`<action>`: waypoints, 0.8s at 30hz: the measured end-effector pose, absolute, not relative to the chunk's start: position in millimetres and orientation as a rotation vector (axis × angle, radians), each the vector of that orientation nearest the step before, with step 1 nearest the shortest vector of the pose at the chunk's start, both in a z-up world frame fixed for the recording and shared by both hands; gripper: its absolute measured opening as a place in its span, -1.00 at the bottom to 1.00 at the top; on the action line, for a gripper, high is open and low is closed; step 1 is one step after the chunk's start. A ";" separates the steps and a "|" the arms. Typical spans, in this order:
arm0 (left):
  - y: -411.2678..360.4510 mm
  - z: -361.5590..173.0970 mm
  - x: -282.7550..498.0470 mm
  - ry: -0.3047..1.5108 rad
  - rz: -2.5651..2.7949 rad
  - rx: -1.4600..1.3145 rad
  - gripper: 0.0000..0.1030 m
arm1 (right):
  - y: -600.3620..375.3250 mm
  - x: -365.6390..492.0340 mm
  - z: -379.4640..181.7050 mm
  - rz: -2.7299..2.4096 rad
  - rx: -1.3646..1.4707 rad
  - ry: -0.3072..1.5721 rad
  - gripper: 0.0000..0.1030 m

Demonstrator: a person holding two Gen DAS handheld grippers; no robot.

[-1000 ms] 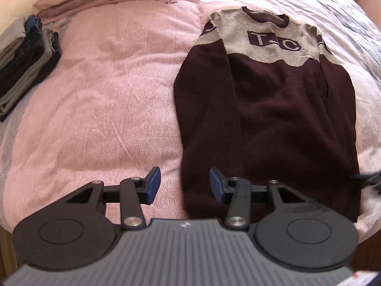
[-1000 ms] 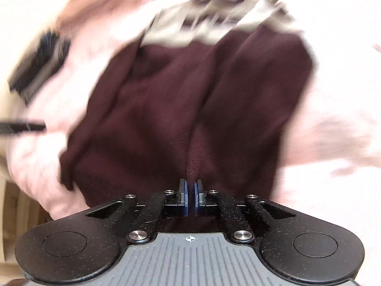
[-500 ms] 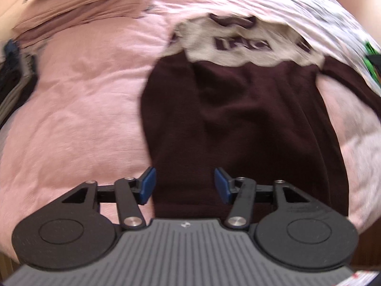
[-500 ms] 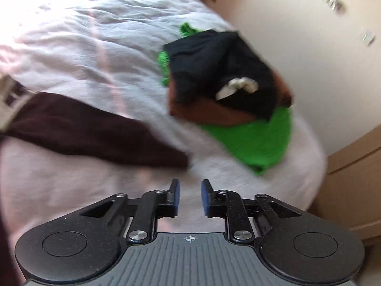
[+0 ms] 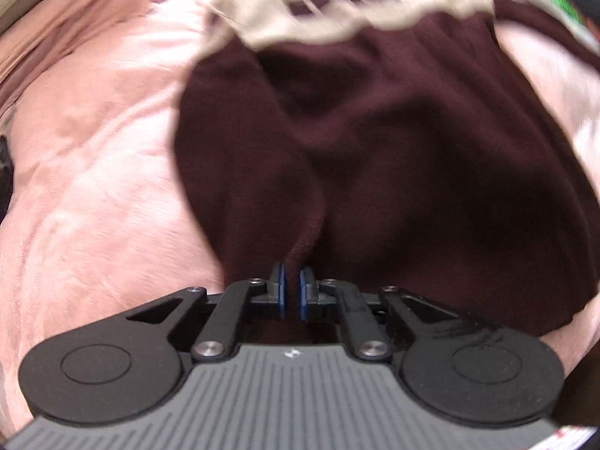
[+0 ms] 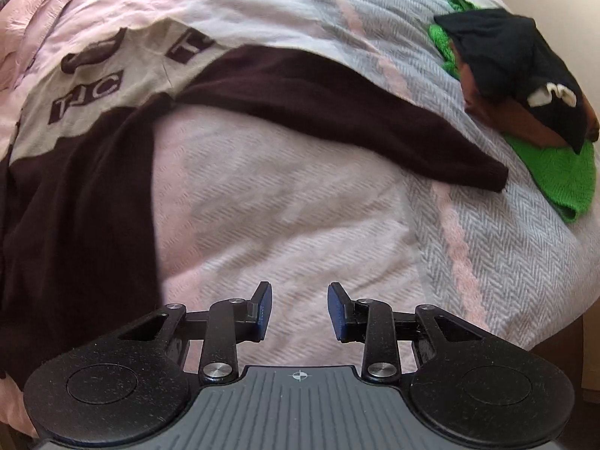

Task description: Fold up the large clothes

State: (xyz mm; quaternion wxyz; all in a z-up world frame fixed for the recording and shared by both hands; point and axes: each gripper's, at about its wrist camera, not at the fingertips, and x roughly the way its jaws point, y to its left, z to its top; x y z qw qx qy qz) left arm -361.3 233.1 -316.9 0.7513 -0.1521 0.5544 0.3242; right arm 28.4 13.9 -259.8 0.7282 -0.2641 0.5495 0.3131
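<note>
Clearly the left gripper (image 5: pixel 291 292) has just closed on a pinch of the maroon sweater (image 5: pixel 375 157) at its hem, a ridge of knit rising between the blue pads. The sweater lies flat on the pink bedspread (image 5: pixel 93 187), grey chest panel at the far end from the gripper. The right gripper (image 6: pixel 299 311) has just been opening and now hangs over bare bedspread beside the sweater with nothing between its jaws — the spread-out sleeve (image 6: pixel 337 112) lies beyond it, its cuff near a heap of green and black clothes (image 6: pixel 525 86).

The pinch looks narrow, so a lift on it alone could slip or drag the body askew; the sleeve may trail.

Blur smears the left view — how many layers the pads hold I cannot tell. The hem corner under the left gripper is hidden.
</note>
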 end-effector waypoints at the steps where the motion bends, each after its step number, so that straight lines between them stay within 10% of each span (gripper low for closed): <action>1: 247.4 -304.6 -373.9 1.179 0.736 -0.344 -0.88 | 17.5 28.2 -257.2 0.686 -0.572 1.202 -0.42; 14: 493.7 -241.3 -528.9 0.965 1.356 -0.487 -0.69 | 55.1 -27.2 -244.6 0.685 -0.471 1.202 -0.42; 24: 347.1 -302.4 -504.9 0.954 0.831 -0.988 -0.54 | -5.9 -29.7 -275.3 0.654 -0.288 1.375 -0.22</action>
